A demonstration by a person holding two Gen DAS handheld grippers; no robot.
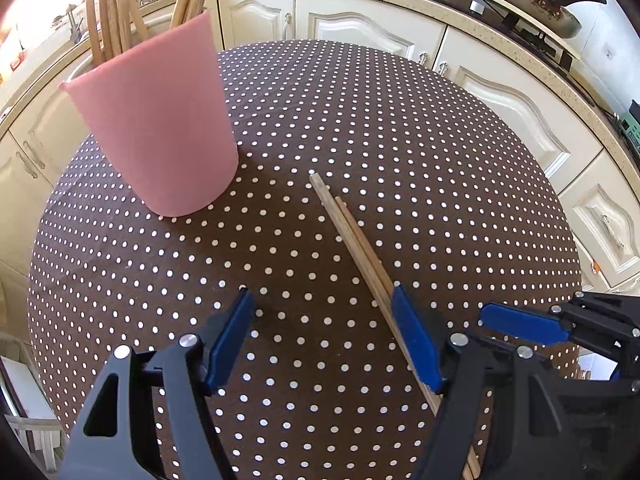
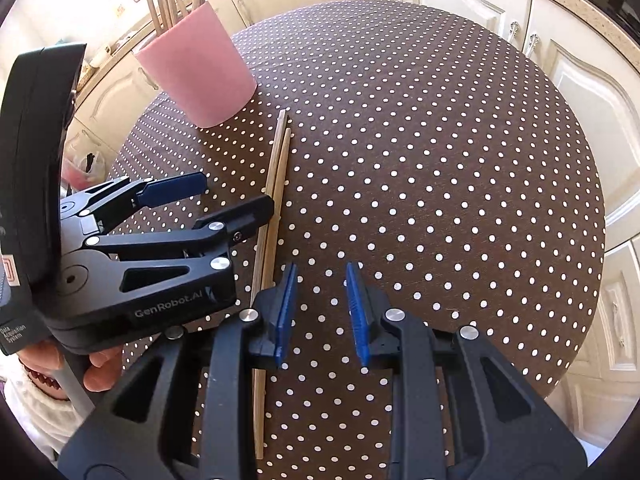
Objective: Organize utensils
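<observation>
Left hand-held gripper (image 1: 322, 312) spread, empty, chopsticks (image 1: 352, 240) lying under its right finger, right hand-held gripper (image 2: 320, 300) parted, empty

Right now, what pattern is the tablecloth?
Brown tablecloth with small white dots; clearest in the right wrist view.

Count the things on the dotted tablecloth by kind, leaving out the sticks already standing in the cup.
Pink cup: 1
Loose chopsticks lying side by side on the tablecloth: 2
Total: 3
</observation>
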